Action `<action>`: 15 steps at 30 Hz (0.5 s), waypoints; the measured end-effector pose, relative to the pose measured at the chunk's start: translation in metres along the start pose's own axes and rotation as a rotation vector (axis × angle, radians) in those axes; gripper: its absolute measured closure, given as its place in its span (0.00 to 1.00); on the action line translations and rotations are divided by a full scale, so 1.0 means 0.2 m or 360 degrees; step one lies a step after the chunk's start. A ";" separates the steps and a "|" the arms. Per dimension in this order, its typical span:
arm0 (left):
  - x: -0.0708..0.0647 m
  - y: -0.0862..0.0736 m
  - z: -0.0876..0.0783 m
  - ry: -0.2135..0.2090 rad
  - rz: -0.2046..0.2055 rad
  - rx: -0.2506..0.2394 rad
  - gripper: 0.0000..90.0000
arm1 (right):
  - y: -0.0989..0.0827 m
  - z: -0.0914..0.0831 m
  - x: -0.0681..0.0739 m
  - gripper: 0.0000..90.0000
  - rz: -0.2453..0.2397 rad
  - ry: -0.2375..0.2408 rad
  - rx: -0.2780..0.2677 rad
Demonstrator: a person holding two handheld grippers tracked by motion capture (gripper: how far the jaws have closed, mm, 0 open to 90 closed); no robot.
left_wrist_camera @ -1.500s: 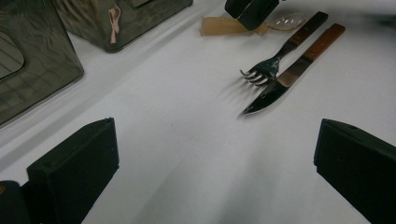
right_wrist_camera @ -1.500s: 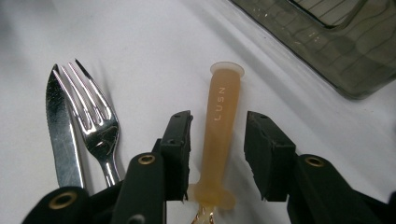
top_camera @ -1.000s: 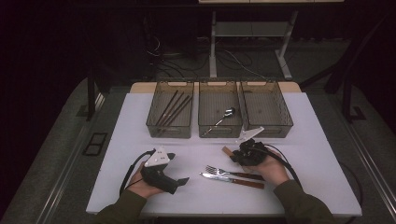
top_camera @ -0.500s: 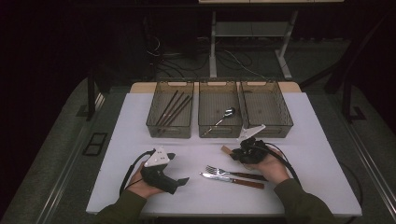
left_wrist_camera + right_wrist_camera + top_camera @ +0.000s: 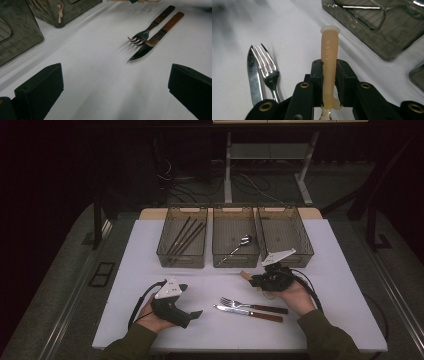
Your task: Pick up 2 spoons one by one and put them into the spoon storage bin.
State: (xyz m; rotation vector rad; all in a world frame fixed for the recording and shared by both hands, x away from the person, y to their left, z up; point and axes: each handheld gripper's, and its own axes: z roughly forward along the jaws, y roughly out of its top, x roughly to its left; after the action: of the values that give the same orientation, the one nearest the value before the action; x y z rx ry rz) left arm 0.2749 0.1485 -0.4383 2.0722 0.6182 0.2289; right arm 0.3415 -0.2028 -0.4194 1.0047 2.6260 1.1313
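Note:
My right gripper [image 5: 329,82] is shut on the beige plastic handle [image 5: 329,57] of a utensil, held just above the white table; its working end is hidden behind the jaws. In the high view that right gripper [image 5: 256,280] sits right of centre, with the handle tip [image 5: 245,274] pointing left. A fork [image 5: 250,305] and a wood-handled knife [image 5: 247,313] lie side by side in front of it, also seen as the fork [image 5: 269,72] and knife [image 5: 253,75]. My left gripper [image 5: 196,313] rests open at the front left, its jaws [image 5: 112,85] wide apart over bare table, short of the fork [image 5: 146,32] and knife [image 5: 152,42].
Three clear grey bins stand in a row at the back: the left bin [image 5: 165,255] holds dark sticks, the middle bin [image 5: 235,260] holds a metal spoon [image 5: 239,245], and the right bin [image 5: 306,255] looks bare. The white table [image 5: 350,285] ends close to the person's forearms.

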 end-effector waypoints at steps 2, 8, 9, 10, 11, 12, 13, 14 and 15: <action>0.00 0.00 0.00 -0.0001 0.0004 0.0002 0.00 | 0.00 -0.01 0.00 0.85 0.0010 0.0004 -0.0020; 0.00 0.00 0.00 -0.0005 0.0012 0.0009 0.00 | 0.00 -0.04 -0.01 0.85 0.0025 0.0016 -0.0057; 0.00 0.00 0.00 -0.0006 0.0012 0.0010 0.00 | 0.00 -0.04 -0.02 0.85 0.0030 0.0019 -0.0059; 0.00 0.00 0.00 -0.0006 0.0013 0.0011 0.00 | 0.00 -0.04 -0.02 0.85 0.0028 0.0022 -0.0071; 0.00 0.00 0.00 -0.0006 0.0013 0.0012 0.00 | 0.01 -0.05 -0.02 0.85 0.0038 0.0025 -0.0076; 0.00 0.00 0.00 -0.0006 0.0011 0.0013 0.00 | 0.01 -0.05 -0.02 0.85 0.0031 0.0027 -0.0081; 0.00 0.00 0.00 -0.0006 0.0012 0.0014 0.00 | 0.01 -0.06 -0.02 0.85 0.0030 0.0025 -0.0086; 0.00 0.00 0.00 -0.0006 0.0011 0.0013 0.00 | 0.01 -0.06 -0.02 0.85 0.0030 0.0028 -0.0096; 0.00 0.00 0.00 -0.0007 0.0012 0.0013 0.00 | 0.01 -0.07 -0.03 0.85 0.0032 0.0031 -0.0103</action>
State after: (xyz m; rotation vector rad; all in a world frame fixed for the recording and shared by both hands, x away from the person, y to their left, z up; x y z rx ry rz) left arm 0.2752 0.1483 -0.4386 2.0823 0.6099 0.2266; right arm 0.3423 -0.2125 -0.4089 1.0148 2.5818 1.2281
